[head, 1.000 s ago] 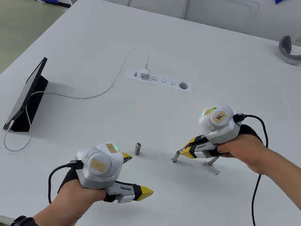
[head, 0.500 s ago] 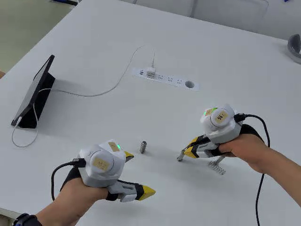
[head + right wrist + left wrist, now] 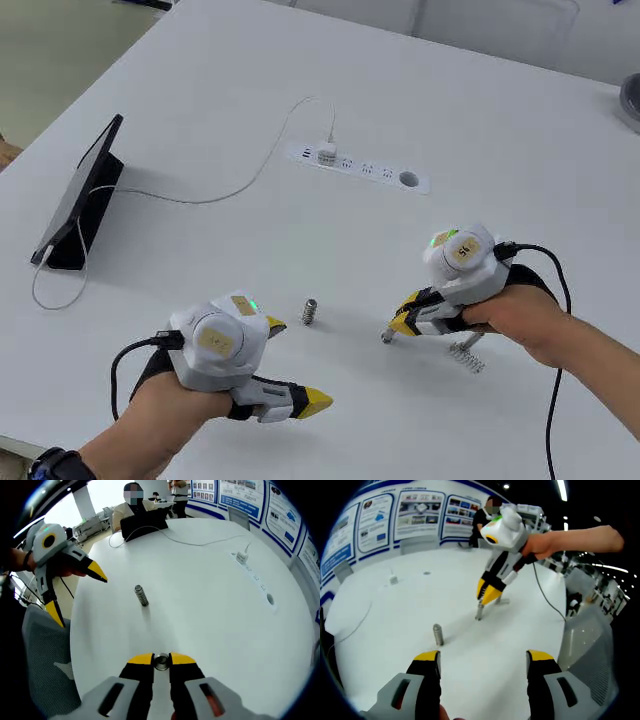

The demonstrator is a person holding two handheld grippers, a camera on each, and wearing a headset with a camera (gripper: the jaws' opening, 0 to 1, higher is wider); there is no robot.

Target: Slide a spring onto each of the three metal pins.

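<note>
A short metal pin with a spring on it (image 3: 310, 311) stands upright on the white table (image 3: 250, 230) between the two grippers. My right gripper (image 3: 398, 326) is shut on a second metal pin (image 3: 387, 336), whose lower end touches the table; in the right gripper view this pin (image 3: 161, 661) sits between the closed yellow tips. A loose spring with a pin (image 3: 467, 353) lies behind the right gripper. My left gripper (image 3: 292, 364) is open with nothing between its tips, just short of the standing pin (image 3: 438, 634). The left gripper view shows the right gripper (image 3: 485, 596) pointing down with its pin (image 3: 480, 612).
A white power strip (image 3: 360, 168) with a plugged charger lies farther back, its cable running to a tablet on a stand (image 3: 80, 195) near the left table edge. A person sits at a laptop (image 3: 142, 527) at the table's far side.
The head camera has shifted, so the whole picture has moved. The grippers, the standing pin and the held pin keep about the same places relative to each other.
</note>
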